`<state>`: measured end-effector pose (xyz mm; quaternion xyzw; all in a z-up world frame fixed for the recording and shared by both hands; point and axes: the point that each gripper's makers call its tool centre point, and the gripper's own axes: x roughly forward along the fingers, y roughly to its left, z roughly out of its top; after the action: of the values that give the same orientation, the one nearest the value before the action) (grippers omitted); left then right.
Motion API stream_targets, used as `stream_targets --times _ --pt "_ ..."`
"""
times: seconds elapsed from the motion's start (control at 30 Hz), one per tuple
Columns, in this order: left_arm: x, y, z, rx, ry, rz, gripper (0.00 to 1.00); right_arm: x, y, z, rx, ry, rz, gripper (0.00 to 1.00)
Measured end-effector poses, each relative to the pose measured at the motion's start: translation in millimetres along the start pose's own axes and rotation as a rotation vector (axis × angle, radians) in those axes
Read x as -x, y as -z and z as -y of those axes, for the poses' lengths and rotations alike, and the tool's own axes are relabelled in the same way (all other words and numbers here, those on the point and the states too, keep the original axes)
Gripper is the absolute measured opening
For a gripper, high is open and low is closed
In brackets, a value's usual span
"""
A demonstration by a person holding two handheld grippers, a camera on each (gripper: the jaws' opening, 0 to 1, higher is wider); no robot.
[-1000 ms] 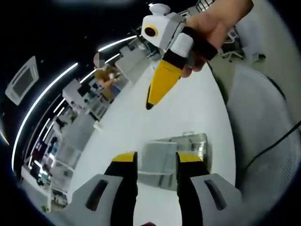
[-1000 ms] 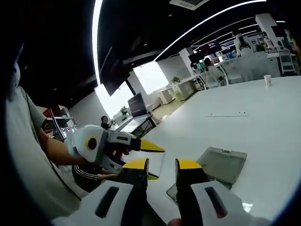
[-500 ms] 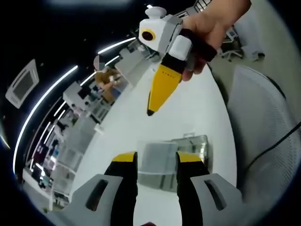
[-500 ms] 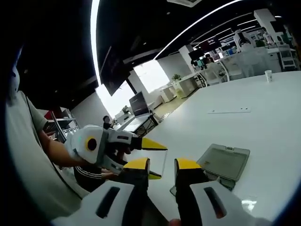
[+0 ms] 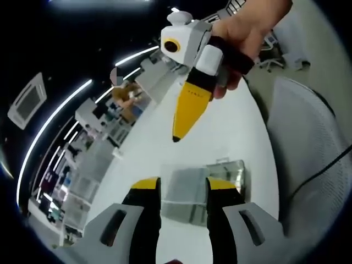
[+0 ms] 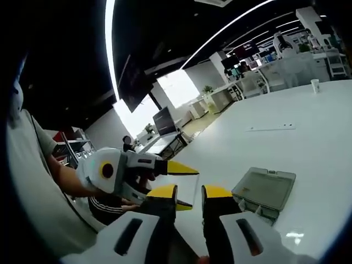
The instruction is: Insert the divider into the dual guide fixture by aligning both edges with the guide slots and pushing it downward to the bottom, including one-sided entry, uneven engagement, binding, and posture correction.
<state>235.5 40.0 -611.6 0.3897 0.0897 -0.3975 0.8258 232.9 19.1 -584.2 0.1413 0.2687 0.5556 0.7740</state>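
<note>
Jaws first: my left gripper [image 5: 182, 184] is clamped across a clear divider [image 5: 187, 190], one yellow tip on each side edge. My right gripper [image 6: 188, 191] has its jaws a narrow gap apart with nothing between them, and it hangs in the air above the work. Below both lies the white table [image 5: 220, 132], broad and bare around the job. On it sits the fixture [image 6: 264, 190], a shallow grey-clear tray just beyond the divider and not touching it; I cannot make out its guide slots from here. I judge that I am lining up before entry, with nothing engaged yet. To do this well I should square the divider to the fixture so both edges meet their slots together. Then I should lower it level with a light, even push. If one side catches first, I should back off, straighten the tilt and try again, not force it. The free right gripper can steady the fixture or press the top edge.
</note>
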Motion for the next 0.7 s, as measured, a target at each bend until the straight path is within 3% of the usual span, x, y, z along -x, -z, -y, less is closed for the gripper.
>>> stream_targets --times 0.7 --pt "-1.7 -8.2 2.0 -0.046 -0.001 0.007 0.29 -6.3 6.3 -5.0 -0.003 -0.017 -0.04 0.14"
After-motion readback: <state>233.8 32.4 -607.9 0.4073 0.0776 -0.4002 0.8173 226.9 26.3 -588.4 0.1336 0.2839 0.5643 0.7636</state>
